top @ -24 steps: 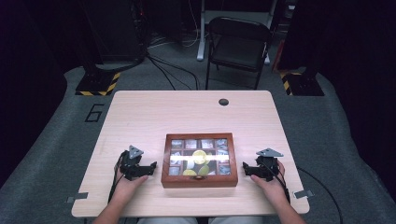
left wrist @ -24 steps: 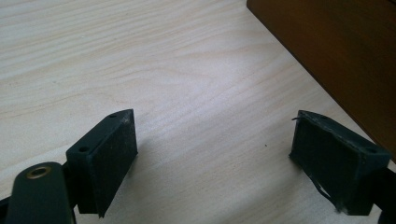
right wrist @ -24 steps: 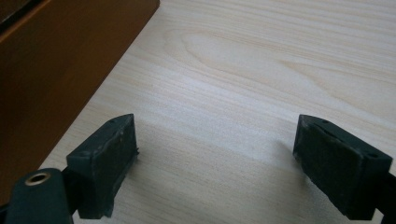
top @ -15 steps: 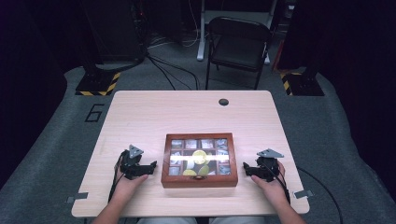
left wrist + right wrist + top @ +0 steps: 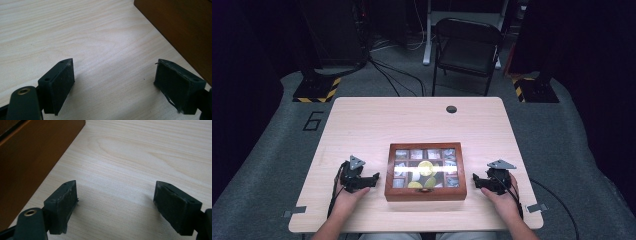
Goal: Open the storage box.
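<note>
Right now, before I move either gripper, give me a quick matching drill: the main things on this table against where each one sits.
Things:
1. dark wooden box with a glass lid
2. left gripper
3. right gripper
4. small black round grommet

Places:
A. far edge of the pale wooden table
B. right of the box, jaws open
C. middle of the near half
D. left of the box, jaws open

Pairs: 1-C, 2-D, 3-B, 4-A
</note>
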